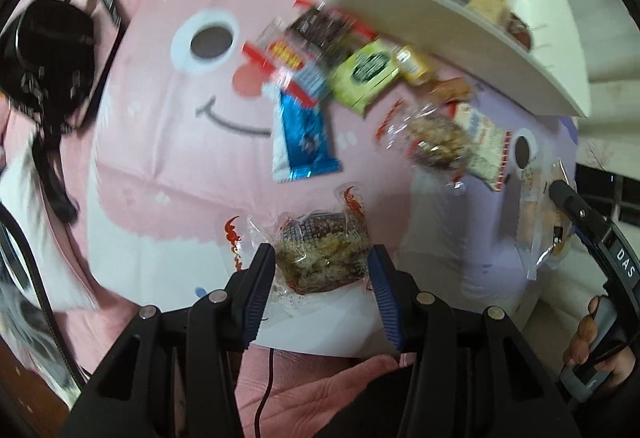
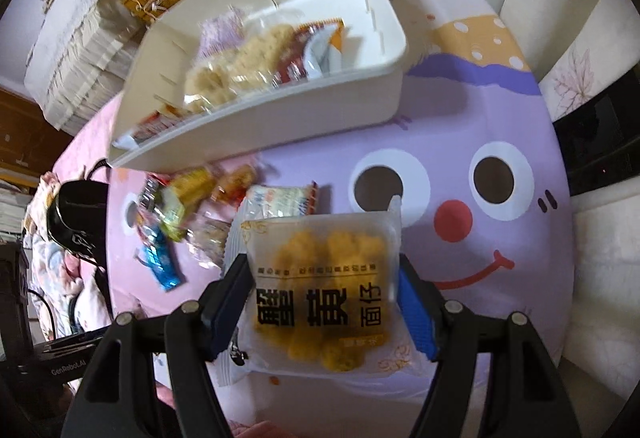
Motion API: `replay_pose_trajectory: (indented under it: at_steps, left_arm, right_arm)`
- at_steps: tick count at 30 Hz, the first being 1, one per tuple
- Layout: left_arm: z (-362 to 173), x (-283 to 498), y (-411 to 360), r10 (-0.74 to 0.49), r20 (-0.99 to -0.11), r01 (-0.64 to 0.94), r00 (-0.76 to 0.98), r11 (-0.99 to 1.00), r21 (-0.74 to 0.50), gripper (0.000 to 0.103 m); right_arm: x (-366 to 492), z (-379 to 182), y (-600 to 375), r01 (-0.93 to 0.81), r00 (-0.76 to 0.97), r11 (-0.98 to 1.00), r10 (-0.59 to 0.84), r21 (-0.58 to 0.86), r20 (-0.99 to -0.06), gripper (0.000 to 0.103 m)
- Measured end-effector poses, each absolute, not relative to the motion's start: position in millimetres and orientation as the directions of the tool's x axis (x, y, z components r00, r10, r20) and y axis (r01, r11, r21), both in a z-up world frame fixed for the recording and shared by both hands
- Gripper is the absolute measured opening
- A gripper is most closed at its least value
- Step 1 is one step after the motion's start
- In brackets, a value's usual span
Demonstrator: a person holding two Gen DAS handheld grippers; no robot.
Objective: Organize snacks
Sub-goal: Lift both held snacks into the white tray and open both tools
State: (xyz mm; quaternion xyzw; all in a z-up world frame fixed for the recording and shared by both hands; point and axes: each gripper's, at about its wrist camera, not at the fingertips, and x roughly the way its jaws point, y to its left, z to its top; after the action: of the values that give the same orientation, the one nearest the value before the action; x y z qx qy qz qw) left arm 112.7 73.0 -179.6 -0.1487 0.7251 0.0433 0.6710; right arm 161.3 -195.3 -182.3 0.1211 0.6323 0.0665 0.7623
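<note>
Left claw (image 1: 322,270) clamped on clear-wrapped brown snack (image 1: 324,258), lifted off the cartoon bedsheet (image 1: 160,158); right claw (image 2: 326,298) clamped on frosted pack of yellow biscuits (image 2: 324,290); white bin (image 2: 280,106) beyond, some packs already inside; loose snack pile (image 1: 340,78) on sheet beside the bin.

The frosted snack packet (image 2: 320,294) carries large black Chinese characters reading "蟹黄" followed by smaller "面仔". The black device (image 2: 60,362) at lower left reads "GenRobot.AI". The printed cloth (image 2: 480,142) reads "GOOD L", cut off. The right gripper's handle (image 1: 618,262) reads "DAS".
</note>
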Motion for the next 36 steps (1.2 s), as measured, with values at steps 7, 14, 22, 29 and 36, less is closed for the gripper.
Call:
replay_pose_trajectory:
  at_steps: [7,14,22,29,36]
  left_arm:
    - [-132,147,65,-0.129,-0.992,-0.136,0.009,0.982,-0.13,0.047]
    - [-91,184,54,-0.127,-0.988,-0.007,0.084,0.992,-0.128,0.047]
    - [-70,228,57,-0.106,-0.983,0.036,0.151,0.994,-0.102,0.047]
    - [-90,274,71,-0.114,-0.98,0.004,0.164,0.993,-0.115,0.047]
    - [-102,300,70,-0.165,-0.958,0.01,0.233,0.986,-0.167,0.048]
  right_arm:
    - [170,-145,-197,0.098,0.275,0.946,0.272,0.308,-0.922,0.072]
    - [186,-115,-206,0.132,0.348,0.933,0.272,0.334,-0.897,0.073]
    - [205,-91,-203,0.104,0.462,0.957,0.195,0.271,-0.865,0.074]
    - [224,-99,-201,0.083,0.518,0.968,0.162,0.237,-0.84,0.043]
    - [238,-121,-205,0.115,0.486,0.953,0.192,0.28,-0.852,0.04]
